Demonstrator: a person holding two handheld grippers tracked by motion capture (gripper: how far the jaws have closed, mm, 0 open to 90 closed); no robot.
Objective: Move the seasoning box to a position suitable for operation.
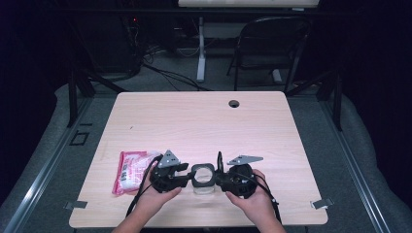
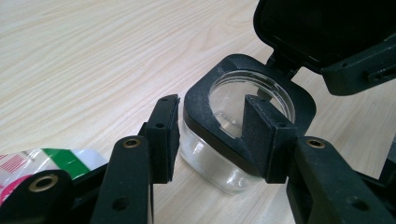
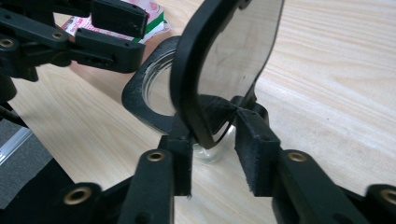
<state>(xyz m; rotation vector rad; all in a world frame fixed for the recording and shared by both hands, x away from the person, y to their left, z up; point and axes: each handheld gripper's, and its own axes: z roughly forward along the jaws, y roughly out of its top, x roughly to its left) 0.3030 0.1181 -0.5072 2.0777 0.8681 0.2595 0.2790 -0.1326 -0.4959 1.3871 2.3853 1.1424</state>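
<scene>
A clear jar [image 1: 203,187] with a black square collar [image 2: 205,93] stands near the table's front edge. Its hinged black lid [image 3: 233,46] is swung up, almost upright. My left gripper [image 2: 212,105] straddles the collar's near side, one jaw outside and one inside the mouth, shut on it. From the other side my right gripper [image 3: 212,123] is shut on the lid's lower edge. In the high view the left gripper [image 1: 187,174] and right gripper [image 1: 219,177] meet at the jar, lid [image 1: 219,162] between them. The jar looks empty.
A pink, white and green packet [image 1: 128,171] lies flat just left of my left hand, also seen as the packet [image 2: 46,161] beside the left jaw. The wooden table [image 1: 204,121] has a cable hole [image 1: 234,103] at the back. A chair [image 1: 272,43] stands beyond.
</scene>
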